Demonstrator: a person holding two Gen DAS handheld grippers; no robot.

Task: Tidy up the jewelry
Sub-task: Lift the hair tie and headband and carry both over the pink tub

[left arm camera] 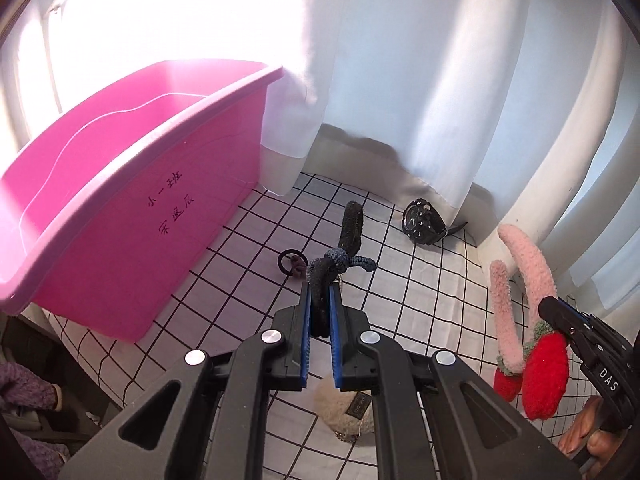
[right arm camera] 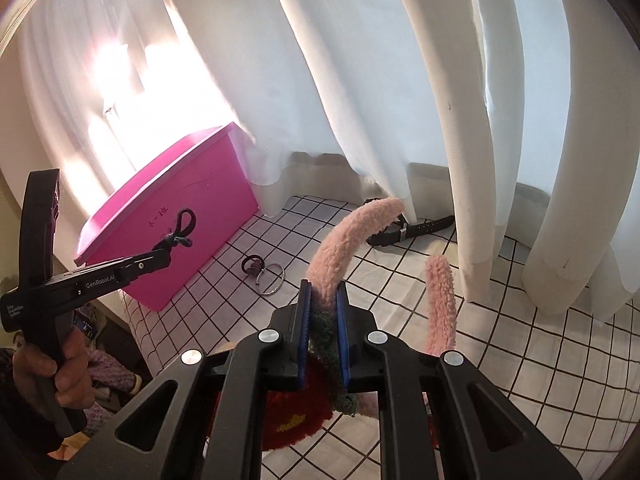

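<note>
My left gripper is shut on a dark fuzzy hair tie and holds it above the checked cloth, to the right of the pink bin. It also shows in the right wrist view, with the hair tie in front of the bin. My right gripper is shut on a pink fuzzy headband with red strawberries, lifted off the cloth. In the left wrist view the headband hangs from that gripper at the right.
A black watch lies near the curtain, also in the right wrist view. A small dark hair tie and a metal ring lie on the cloth. A cream fluffy item lies under my left gripper. White curtains hang behind.
</note>
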